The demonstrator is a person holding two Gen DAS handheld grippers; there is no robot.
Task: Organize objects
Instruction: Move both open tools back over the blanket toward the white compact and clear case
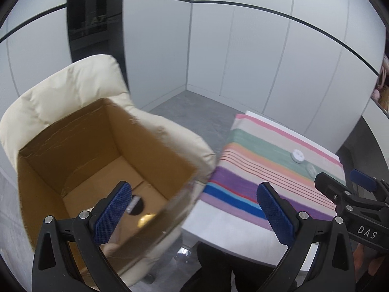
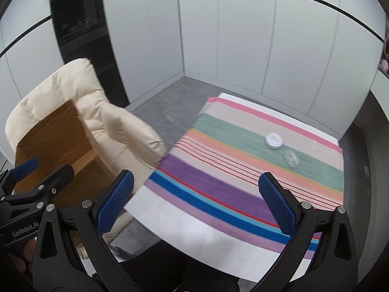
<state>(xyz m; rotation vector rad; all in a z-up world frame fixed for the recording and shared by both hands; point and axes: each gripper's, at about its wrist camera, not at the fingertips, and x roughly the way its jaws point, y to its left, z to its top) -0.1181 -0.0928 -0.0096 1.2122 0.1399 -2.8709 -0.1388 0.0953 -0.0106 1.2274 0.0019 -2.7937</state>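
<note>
An open cardboard box (image 1: 80,150) (image 2: 51,141) rests on a cream armchair (image 1: 73,82) (image 2: 80,102). Inside it lie a black round item (image 1: 136,204) and a gold round item (image 1: 145,219). On the striped cloth (image 1: 255,170) (image 2: 243,160) sit a white round container (image 1: 297,155) (image 2: 273,140) and a clear small object (image 1: 311,169) (image 2: 290,158). My left gripper (image 1: 192,214) hangs open above the box's near right corner, holding nothing. My right gripper (image 2: 194,204) is open over the cloth's near edge, holding nothing; it also shows at the right of the left wrist view (image 1: 345,182).
The cloth covers a white table (image 2: 194,221) whose near edge faces me. Grey floor (image 2: 170,102) lies between chair and table. White wall panels (image 2: 243,36) enclose the corner, with a dark panel (image 2: 80,24) behind the chair. A dark-clothed leg (image 1: 218,267) shows below.
</note>
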